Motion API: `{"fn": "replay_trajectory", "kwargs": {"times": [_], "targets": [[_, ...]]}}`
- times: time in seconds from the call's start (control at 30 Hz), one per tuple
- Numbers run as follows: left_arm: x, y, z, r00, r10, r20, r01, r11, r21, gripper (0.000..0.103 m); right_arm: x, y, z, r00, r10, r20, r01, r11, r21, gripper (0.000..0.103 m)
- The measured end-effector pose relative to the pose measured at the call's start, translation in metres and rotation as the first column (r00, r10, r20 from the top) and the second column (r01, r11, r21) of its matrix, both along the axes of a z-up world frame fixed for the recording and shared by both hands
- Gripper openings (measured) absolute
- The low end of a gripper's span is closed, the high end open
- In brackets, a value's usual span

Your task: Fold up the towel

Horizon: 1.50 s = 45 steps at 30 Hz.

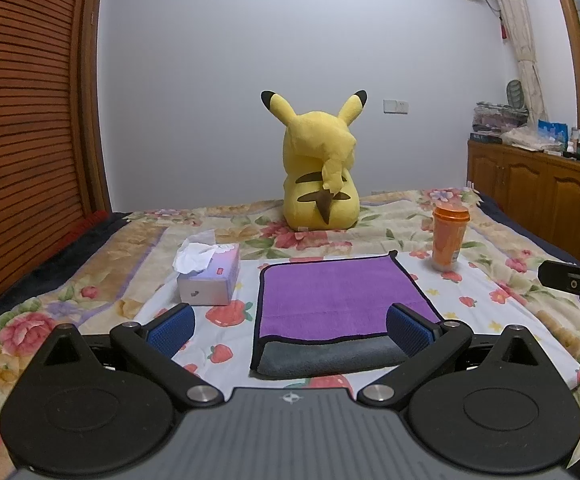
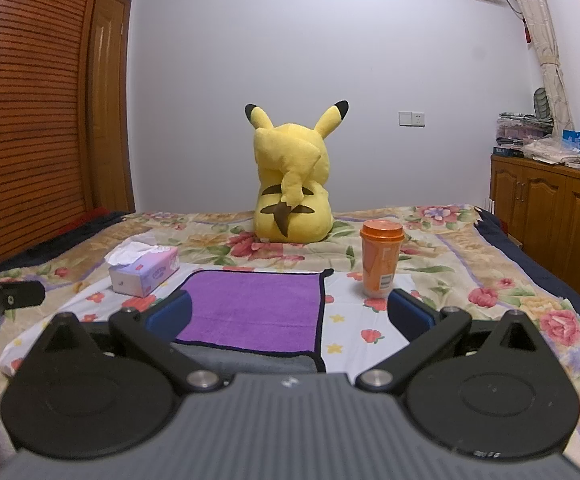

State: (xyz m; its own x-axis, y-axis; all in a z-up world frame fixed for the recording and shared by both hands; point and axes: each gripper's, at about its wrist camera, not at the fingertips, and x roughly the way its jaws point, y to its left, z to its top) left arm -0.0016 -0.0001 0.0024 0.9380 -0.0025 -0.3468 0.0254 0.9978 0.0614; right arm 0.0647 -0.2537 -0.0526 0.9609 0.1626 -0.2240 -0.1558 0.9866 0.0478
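Note:
A purple towel with black trim lies flat on the bed, folded over so its grey underside shows as a strip along the near edge. It also shows in the right wrist view. My left gripper is open and empty, hovering over the towel's near edge, jaws wide apart. My right gripper is open and empty, over the towel's near right corner. Each gripper's body shows at the edge of the other's view.
A tissue box stands left of the towel and an orange lidded cup to its right. A yellow plush toy sits at the far side of the floral bedspread. A wooden cabinet stands right of the bed.

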Motion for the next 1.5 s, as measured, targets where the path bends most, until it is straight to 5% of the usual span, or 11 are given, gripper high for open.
{"fn": "replay_trajectory", "kwargs": {"times": [1.03, 1.5], "targets": [[0.043, -0.011, -0.023, 0.988, -0.085, -0.133, 0.093, 0.994, 0.057, 0.103, 0.032, 0.004, -0.009, 0.996, 0.003, -0.089, -0.004, 1.000, -0.012, 0.103], [0.073, 0.003, -0.030, 0.977, -0.108, -0.186, 0.112, 0.994, 0.010, 0.096, 0.068, 0.012, -0.021, 0.988, 0.023, -0.152, -0.031, 0.998, -0.054, 0.103]]}}
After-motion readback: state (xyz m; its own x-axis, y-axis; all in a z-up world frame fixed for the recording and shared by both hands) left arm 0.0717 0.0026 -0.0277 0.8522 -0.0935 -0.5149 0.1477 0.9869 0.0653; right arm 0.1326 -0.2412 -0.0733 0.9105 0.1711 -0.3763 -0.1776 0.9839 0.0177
